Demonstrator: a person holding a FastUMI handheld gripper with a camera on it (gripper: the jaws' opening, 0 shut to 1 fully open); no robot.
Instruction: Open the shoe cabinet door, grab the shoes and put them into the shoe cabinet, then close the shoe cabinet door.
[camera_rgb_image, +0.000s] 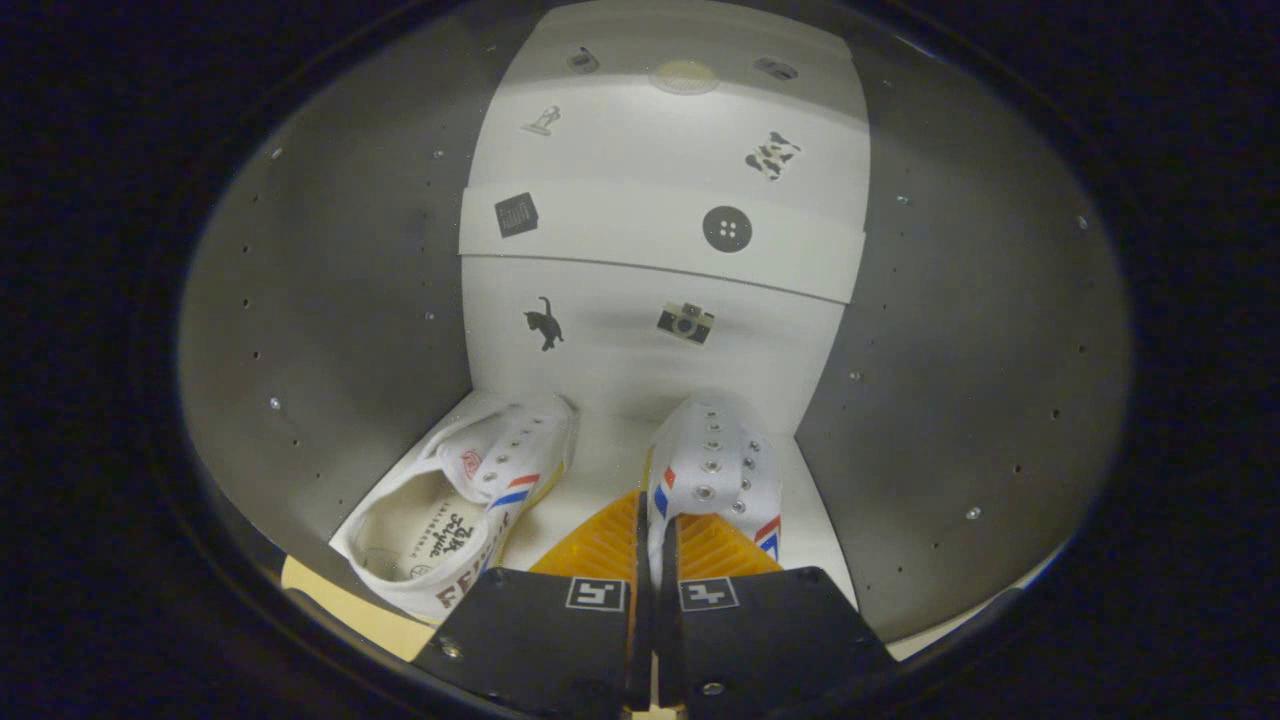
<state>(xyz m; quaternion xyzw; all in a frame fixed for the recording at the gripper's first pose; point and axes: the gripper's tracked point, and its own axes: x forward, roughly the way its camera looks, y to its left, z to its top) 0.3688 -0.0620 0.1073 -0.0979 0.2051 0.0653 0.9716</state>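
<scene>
I am looking into the shoe cabinet, which has grey side walls and a white back panel. A white sneaker with red and blue stripes points toward the back wall, just ahead of my fingers. My gripper is shut on it, pinching the near edge of its upper between the pads. A second matching sneaker rests on the cabinet floor to the left, tipped so its opening faces me, apart from my fingers.
A white shelf crosses the cabinet above the shoes, and small stickers dot the back panel. The grey side walls stand close on both sides. A strip of pale floor edge shows near the front left.
</scene>
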